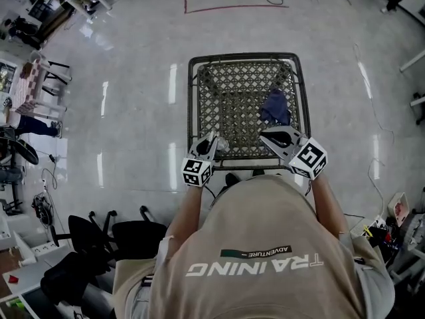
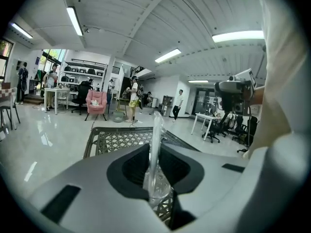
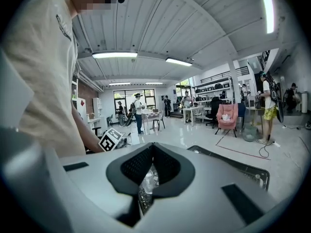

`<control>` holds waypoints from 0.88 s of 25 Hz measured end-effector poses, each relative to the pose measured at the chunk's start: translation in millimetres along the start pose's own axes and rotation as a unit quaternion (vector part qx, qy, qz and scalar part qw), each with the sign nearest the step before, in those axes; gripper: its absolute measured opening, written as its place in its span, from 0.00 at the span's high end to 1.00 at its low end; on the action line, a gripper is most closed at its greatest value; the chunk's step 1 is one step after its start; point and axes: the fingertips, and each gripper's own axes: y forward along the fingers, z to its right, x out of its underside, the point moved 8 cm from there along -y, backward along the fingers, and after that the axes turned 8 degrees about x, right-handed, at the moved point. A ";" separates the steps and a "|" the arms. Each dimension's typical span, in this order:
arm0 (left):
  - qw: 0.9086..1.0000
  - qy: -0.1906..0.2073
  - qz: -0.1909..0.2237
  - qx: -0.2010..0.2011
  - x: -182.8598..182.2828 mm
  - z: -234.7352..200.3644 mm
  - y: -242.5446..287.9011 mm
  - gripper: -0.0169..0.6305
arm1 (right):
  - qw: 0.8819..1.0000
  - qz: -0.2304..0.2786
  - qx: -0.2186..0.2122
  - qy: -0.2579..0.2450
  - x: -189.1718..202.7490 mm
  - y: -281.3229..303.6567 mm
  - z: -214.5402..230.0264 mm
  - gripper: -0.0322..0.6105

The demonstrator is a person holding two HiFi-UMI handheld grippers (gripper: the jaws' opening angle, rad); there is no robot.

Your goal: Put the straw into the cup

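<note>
left gripper: pads pinch clear-wrapped straw, upright, over near edge of mesh table | table: dark blue crumpled bundle right of centre, contents unreadable | right gripper: pads closed on crinkled clear plastic; cup or not, cannot tell | straw not yet in a cup

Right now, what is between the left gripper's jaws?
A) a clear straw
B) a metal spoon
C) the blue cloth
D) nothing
A: the left gripper view shows the left gripper closed on the clear straw, which stands up between its pads. In the head view the blue cloth lies apart from it on the lattice table.
</note>
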 end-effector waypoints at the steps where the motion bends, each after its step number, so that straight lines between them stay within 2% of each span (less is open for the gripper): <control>1: 1.000 -0.003 0.008 0.003 -1.7 1.3 -1.0 0.86 | 1.000 0.001 0.000 0.005 0.8 -0.2 1.5 0.92; 2: 1.000 -0.005 0.017 0.004 -4.1 2.2 -2.8 0.76 | 1.000 0.001 0.000 0.008 1.3 -0.3 2.2 0.92; 3: 1.000 -0.008 0.027 0.005 -7.5 2.4 -5.7 0.73 | 1.000 0.001 -0.001 0.009 1.3 -0.1 2.2 0.92; 6: 0.999 -0.004 0.054 0.000 -23.6 1.5 -18.9 0.73 | 1.000 0.004 -0.006 0.010 -1.2 2.7 1.1 0.92; 11: 0.995 0.027 0.096 -0.023 -61.4 7.8 -48.0 0.73 | 1.000 0.022 -0.015 0.013 -7.0 6.8 1.0 0.92; 17: 0.981 0.088 0.169 -0.032 -129.0 32.7 -96.0 0.73 | 0.996 0.083 -0.010 0.043 -31.8 9.3 5.0 0.92; 20: 0.975 0.103 0.193 -0.035 -156.1 38.7 -113.8 0.75 | 0.993 0.113 -0.008 0.037 -50.8 7.3 5.8 0.92; 22: 0.972 0.117 0.199 -0.042 -173.6 40.9 -123.7 0.87 | 0.992 0.127 -0.008 0.021 -65.4 5.3 3.6 0.92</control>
